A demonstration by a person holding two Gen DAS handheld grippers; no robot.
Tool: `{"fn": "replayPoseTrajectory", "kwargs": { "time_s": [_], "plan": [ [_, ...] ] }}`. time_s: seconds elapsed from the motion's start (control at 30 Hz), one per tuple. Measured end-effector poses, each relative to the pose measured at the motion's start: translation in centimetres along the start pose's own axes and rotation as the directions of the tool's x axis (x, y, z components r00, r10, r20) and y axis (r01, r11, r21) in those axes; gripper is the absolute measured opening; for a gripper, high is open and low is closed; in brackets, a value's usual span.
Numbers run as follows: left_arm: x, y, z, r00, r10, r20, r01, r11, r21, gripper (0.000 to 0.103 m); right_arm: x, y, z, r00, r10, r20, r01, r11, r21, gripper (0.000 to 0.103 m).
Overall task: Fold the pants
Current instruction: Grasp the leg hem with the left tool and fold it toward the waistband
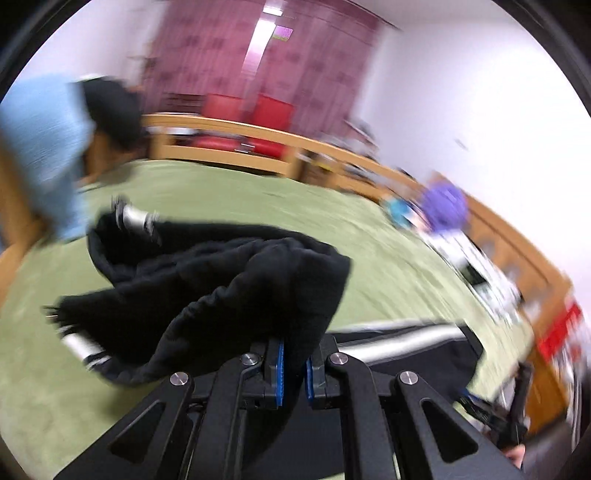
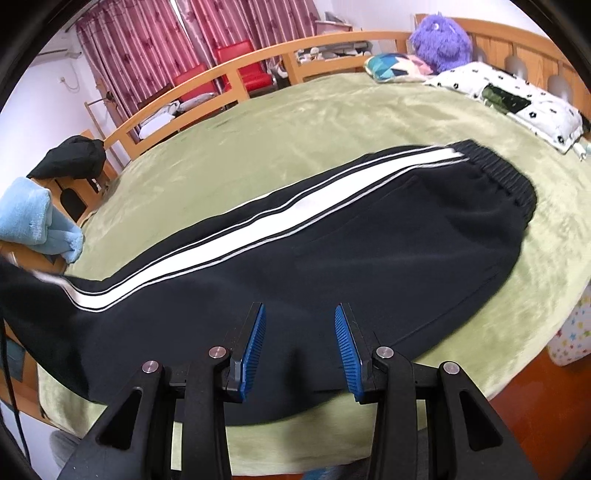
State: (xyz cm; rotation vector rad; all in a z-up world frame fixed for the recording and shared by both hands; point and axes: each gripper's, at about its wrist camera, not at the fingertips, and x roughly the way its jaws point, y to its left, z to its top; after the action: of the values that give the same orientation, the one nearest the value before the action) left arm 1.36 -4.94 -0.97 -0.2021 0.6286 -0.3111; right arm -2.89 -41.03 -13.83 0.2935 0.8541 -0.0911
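Black pants (image 2: 369, 251) with white side stripes lie on the green bedspread (image 2: 295, 122), waistband at the far right. My right gripper (image 2: 300, 350) is open and empty, just above the pants' near edge. My left gripper (image 1: 293, 373) is shut on the leg end of the pants (image 1: 229, 288), which is lifted off the bed and hangs bunched over the fingers. The left wrist view is blurred by motion. The right gripper (image 1: 506, 410) shows at the lower right of the left wrist view.
A purple plush toy (image 2: 441, 35), a patterned cushion (image 2: 395, 68) and a white flowered pillow (image 2: 509, 98) lie at the bed's far right. Light blue cloth (image 2: 33, 218) and a dark garment (image 2: 70, 157) hang on the wooden bed rail at left. Red chairs (image 2: 236, 62) stand behind.
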Motion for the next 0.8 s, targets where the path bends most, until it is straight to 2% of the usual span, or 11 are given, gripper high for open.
{"fn": "replayPoseTrajectory", "kwargs": {
  "time_s": [0.1,0.17,0.27,0.33,0.4,0.43,0.47,0.5,0.57,0.7,0.8],
  "plan": [
    [4.3,-6.8,-1.8,0.990,-0.095,-0.101,0.104,0.991,0.083,0.008,-0.8,-2.0,0.0,1.000,0.007,0.010,-0.008,0.999,0.033,0.040],
    [7.6,-10.5,-4.3,0.967,-0.136,-0.214,0.162,0.981,0.109,0.012,-1.3,-3.3,-0.2,1.000,0.016,0.011,-0.016,0.998,0.066,0.040],
    [10.9,-12.6,-8.1,0.927,-0.106,-0.360,0.155,0.982,0.109,0.019,-1.9,-4.9,-0.8,1.000,0.023,0.003,-0.023,0.996,0.084,0.040],
    [11.2,-12.4,-9.3,0.912,-0.101,-0.398,0.149,0.985,0.091,0.020,-2.1,-5.5,-1.2,0.999,0.033,-0.003,-0.032,0.995,0.091,0.040],
    [10.4,-11.5,-9.6,0.919,-0.085,-0.385,0.127,0.988,0.085,0.041,-1.9,-5.5,-1.3,0.998,0.057,-0.011,-0.056,0.995,0.087,0.040],
    [9.6,-10.6,-9.6,0.929,-0.075,-0.362,0.111,0.991,0.080,0.059,-1.7,-5.3,-1.4,0.997,0.077,-0.015,-0.076,0.994,0.080,0.040],
    [8.9,-9.9,-9.4,0.939,-0.069,-0.337,0.098,0.993,0.072,0.063,-1.5,-5.0,-1.4,0.996,0.092,-0.016,-0.091,0.993,0.075,0.040],
    [7.8,-8.7,-9.3,0.950,-0.053,-0.307,0.074,0.995,0.059,0.063,-1.2,-4.6,-1.3,0.993,0.113,-0.019,-0.111,0.991,0.071,0.040],
    [7.0,-6.3,-9.2,0.956,-0.007,-0.292,0.018,0.999,0.036,0.063,0.0,-3.4,-1.0,0.985,0.170,-0.028,-0.168,0.984,0.061,0.042],
    [5.6,-2.0,-9.8,0.954,0.052,-0.296,-0.068,0.997,-0.045,0.063,2.2,0.6,-0.4,0.960,0.273,-0.060,-0.272,0.962,0.022,0.043],
    [4.3,0.9,-10.4,0.957,0.067,-0.283,-0.098,0.990,-0.097,0.063,3.1,4.2,-0.2,0.942,0.325,-0.083,-0.329,0.943,-0.049,0.045]
  ]
}}
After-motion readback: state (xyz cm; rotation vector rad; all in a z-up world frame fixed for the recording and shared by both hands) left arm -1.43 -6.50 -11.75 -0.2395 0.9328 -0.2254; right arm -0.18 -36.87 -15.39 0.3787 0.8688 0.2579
